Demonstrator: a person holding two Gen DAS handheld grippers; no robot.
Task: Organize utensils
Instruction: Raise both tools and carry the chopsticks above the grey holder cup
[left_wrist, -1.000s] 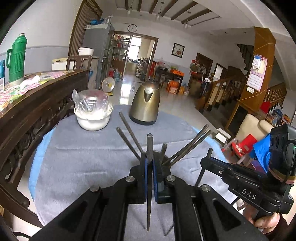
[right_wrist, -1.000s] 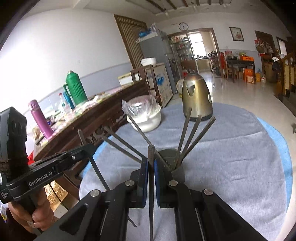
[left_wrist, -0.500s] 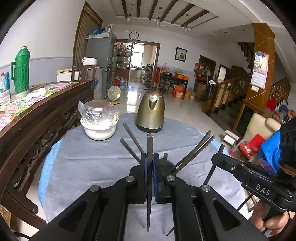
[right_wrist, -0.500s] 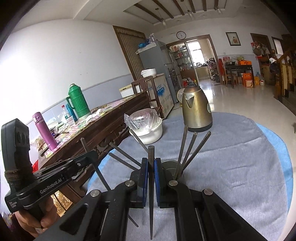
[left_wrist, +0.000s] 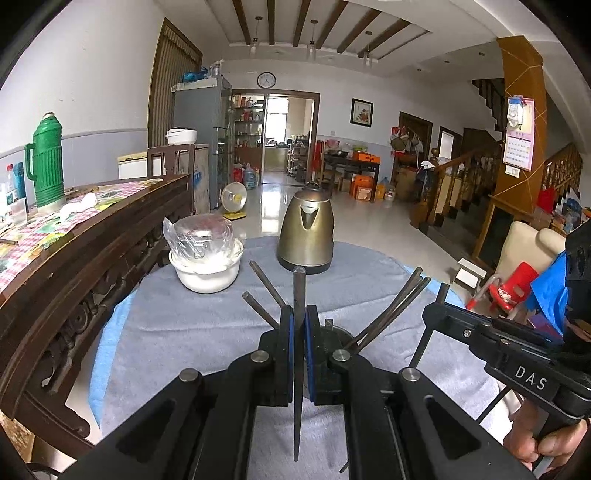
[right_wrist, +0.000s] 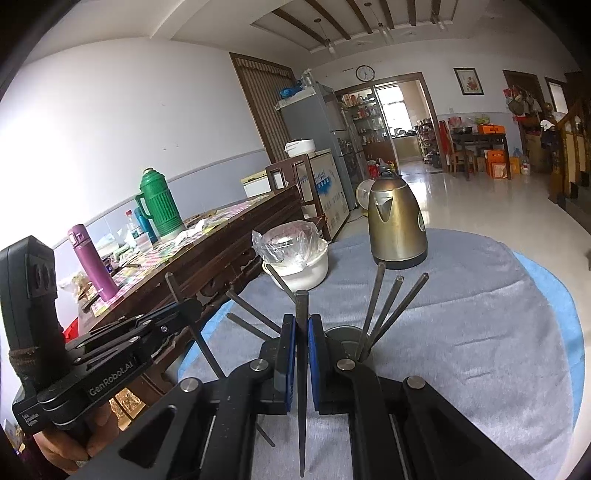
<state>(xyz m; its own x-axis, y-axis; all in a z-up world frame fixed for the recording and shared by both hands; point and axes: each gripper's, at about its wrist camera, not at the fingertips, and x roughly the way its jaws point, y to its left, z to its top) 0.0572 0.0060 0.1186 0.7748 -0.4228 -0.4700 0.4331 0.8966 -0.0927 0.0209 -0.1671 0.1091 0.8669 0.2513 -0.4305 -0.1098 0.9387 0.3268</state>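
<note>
Where tongs (left_wrist: 298, 325) intrude, holder (left_wrist: 334, 338) half-hidden

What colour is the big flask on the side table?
Green flask, clearest in the left wrist view.

The table (left_wrist: 177, 325) wears a grey fleecy cloth over a light blue one showing at the rim. At twelve o'clock stands a brass-gold kettle (left_wrist: 306, 236) on a dark base; at ten o'clock a white bowl (left_wrist: 207, 275) under clear film. The chopsticks (left_wrist: 388, 314) are dark, grey or black as far as the lens lets one judge. Blue pads line the black left gripper (left_wrist: 298, 332) and black right gripper (right_wrist: 302, 332). Far off at nine o'clock, a green flask (left_wrist: 47, 162) stands on a red-checked cloth (left_wrist: 33, 232); the purple bottle (right_wrist: 90, 262) is plain.
</note>
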